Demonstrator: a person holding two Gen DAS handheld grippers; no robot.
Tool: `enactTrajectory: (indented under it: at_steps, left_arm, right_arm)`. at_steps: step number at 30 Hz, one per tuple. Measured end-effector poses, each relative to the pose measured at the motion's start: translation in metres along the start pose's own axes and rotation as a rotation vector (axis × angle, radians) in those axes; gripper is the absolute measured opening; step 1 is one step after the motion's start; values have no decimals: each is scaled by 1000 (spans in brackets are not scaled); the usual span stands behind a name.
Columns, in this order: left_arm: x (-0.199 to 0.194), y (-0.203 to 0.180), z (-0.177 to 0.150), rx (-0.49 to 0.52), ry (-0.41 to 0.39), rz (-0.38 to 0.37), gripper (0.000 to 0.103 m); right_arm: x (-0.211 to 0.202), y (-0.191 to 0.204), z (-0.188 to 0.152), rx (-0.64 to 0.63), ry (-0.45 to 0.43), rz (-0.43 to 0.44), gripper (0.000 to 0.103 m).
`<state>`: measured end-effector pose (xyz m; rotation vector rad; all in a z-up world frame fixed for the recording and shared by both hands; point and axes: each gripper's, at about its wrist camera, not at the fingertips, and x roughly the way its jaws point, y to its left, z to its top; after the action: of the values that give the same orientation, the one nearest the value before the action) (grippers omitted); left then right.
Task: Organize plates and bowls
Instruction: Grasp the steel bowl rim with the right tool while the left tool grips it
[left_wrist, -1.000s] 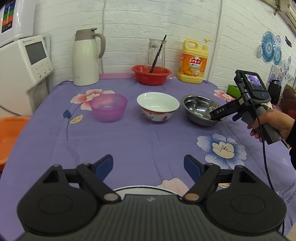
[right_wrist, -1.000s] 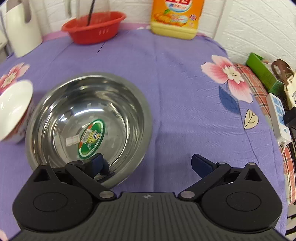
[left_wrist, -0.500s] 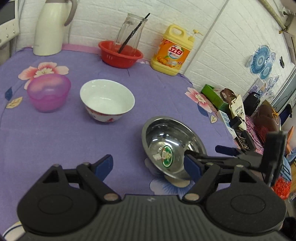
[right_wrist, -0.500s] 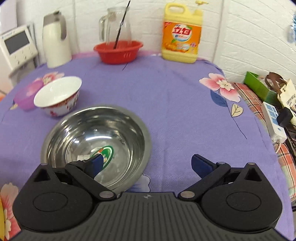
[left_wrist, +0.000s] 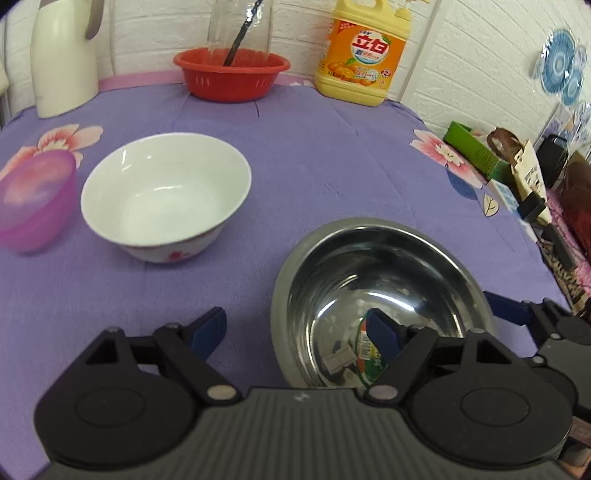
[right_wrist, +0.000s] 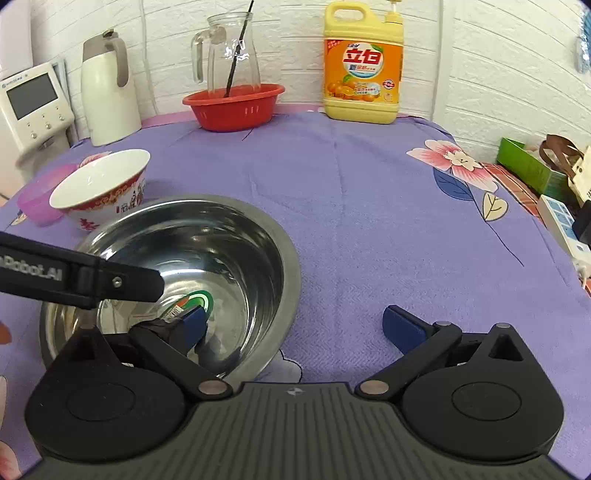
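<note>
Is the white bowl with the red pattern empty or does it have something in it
Empty: the white bowl stands upright, its bare white inside showing nothing.

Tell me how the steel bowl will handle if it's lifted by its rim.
The steel bowl looks thin-walled, so it is probably light and stiff. Its polished, mirror-like wall may let pads slip. A rim grip on one side, where the right gripper straddles it with jaws open, would likely let it tilt; the round base may rock when set down.
</note>
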<state>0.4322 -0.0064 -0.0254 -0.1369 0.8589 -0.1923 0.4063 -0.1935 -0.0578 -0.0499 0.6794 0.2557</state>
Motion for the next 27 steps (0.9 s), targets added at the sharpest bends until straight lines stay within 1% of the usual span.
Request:
enactTrajectory:
  at_steps: [4,5,6,7,8,9,11,12,13,14,16,19,21,25,27]
  left_arm:
    - [3,-6,-1,38,-16,31,79]
    - [4,-9,-2,52,-20,43,76]
    - [5,-12,-3,75,-24,60,71]
    - [5,-15,-5,90,-34,65,64]
    - [4,-16,-6,98,-45,59,51]
    - [4,-18,-6,98,-47,48,43]
    - [-1,-20,-8,96,-38,17,36]
    - [-7,-21,-9,94,-33,-7,35]
    - [-14,-22,-12,96,-34,-11,34]
    - [-21,-23,-15,108,-42,-15,35]
    - [-41,-26,-26,126,-51,-44,35]
    - [-69,-28,-45,150,-46,-70,35]
    - [-83,-30,-61,171,-36,-74,35]
    - [-103,-30,-91,180,-10,-106,35]
    - [-109,-32,-102,184,-3,-118,35]
  right_arm:
    - [1,1,-1,3,-7,-6,103]
    - [1,2,0,7,-1,-11,103]
    - [0,3,1,10,4,-11,103]
    - [0,5,1,8,4,0,103]
    - [0,8,1,-3,6,4,103]
    - [-1,11,0,-15,2,9,103]
    - [-5,15,1,-23,6,29,103]
    - [-8,18,2,-31,15,40,103]
    - [-13,20,2,-34,25,61,93]
    - [-19,22,1,-26,33,68,93]
    - [-34,26,-4,-26,17,76,93]
    - [-63,36,-19,-28,-14,67,94]
    - [-81,43,-29,-34,-23,71,97]
    - [-108,56,-53,-49,-18,70,100]
    - [-118,57,-63,-31,-4,79,101]
